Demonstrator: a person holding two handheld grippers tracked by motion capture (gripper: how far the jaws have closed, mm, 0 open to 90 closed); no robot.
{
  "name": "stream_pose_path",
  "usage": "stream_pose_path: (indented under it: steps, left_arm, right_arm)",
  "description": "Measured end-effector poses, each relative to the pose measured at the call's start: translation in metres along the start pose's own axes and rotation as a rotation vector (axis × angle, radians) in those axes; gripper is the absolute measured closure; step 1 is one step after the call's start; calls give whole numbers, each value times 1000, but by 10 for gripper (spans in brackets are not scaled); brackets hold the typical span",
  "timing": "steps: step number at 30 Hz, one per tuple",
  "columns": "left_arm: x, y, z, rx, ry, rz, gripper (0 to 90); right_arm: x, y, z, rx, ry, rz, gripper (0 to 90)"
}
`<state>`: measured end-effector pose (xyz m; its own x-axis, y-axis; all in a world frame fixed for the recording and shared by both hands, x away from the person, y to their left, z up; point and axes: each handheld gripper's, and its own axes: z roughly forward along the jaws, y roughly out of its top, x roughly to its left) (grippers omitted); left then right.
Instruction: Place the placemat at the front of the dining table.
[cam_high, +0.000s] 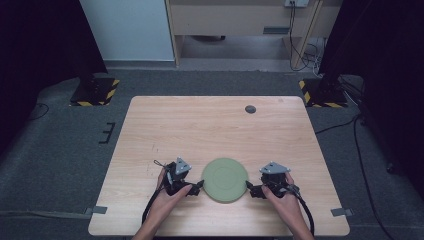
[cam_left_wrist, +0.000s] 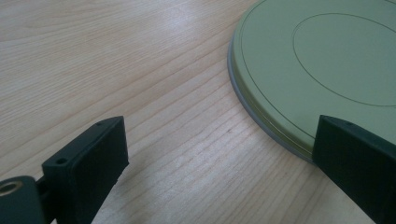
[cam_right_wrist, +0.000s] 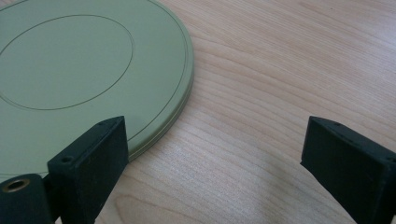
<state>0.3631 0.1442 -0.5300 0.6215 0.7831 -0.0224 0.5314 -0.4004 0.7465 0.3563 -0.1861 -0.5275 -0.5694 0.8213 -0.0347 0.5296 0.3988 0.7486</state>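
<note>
Two grippers, left gripper (cam_high: 200, 185) and right gripper (cam_high: 248, 187), gape beside one green plate (cam_high: 225, 179).

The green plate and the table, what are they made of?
The green plate looks like matte plastic or maybe coated metal: smooth, even colour, soft sheen, thin ring lines. I can't be sure which. The table looks like pale wood or wood laminate, with grain streaks.

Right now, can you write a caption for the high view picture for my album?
Two hands hold open claws, left claw and right claw, either side of a green plate on a wooden table.
</note>
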Motion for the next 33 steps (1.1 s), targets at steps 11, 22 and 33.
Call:
stream_pose_path:
  steps: [11,22,33]
  left_arm:
    - [-2,2,2,-5,37,14,1]
    - [1,3,6,-18,56,-15,1]
    - [-4,1,4,-10,36,2,12]
  right_arm:
    - [1,2,1,0,-28,-6,52]
    - [1,4,6,-23,-85,8,47]
    - [4,3,3,-15,-67,2,66]
